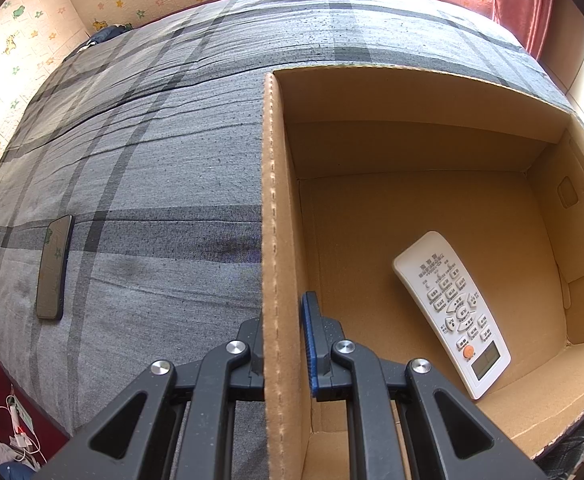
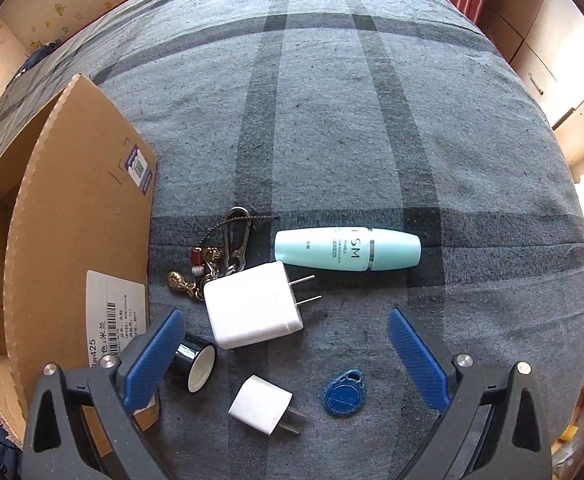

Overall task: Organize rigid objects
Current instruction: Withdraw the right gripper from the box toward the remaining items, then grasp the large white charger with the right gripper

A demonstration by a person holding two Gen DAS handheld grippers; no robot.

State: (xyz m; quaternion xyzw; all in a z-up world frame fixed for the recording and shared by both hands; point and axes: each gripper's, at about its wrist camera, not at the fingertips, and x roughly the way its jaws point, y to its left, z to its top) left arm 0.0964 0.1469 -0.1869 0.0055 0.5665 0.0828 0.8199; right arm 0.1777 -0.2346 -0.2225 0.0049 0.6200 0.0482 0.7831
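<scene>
A cardboard box point(image 1: 272, 200) stands open on the plaid bed, with a white remote point(image 1: 452, 312) lying on its floor. My left gripper point(image 1: 282, 316) is shut on the box's left wall, one finger outside and one inside. My right gripper point(image 2: 285, 320) hangs open just above a cluster of items beside the box's flap point(image 2: 80, 200). Between its fingers lie a large white charger point(image 2: 252, 308), a small white charger point(image 2: 262, 404) and a blue key fob point(image 2: 344, 394). A dark cap point(image 2: 196, 364) lies against the left finger. A keychain point(image 2: 220, 256) and a teal bottle point(image 2: 348, 254) lie farther off.
A dark phone point(image 1: 54, 268) lies on the bedspread left of the box. Cables and a power strip point(image 1: 16, 428) sit on the floor past the bed's near left edge. A red curtain point(image 1: 524, 4) and wooden cabinets point(image 2: 552, 76) flank the bed's right side.
</scene>
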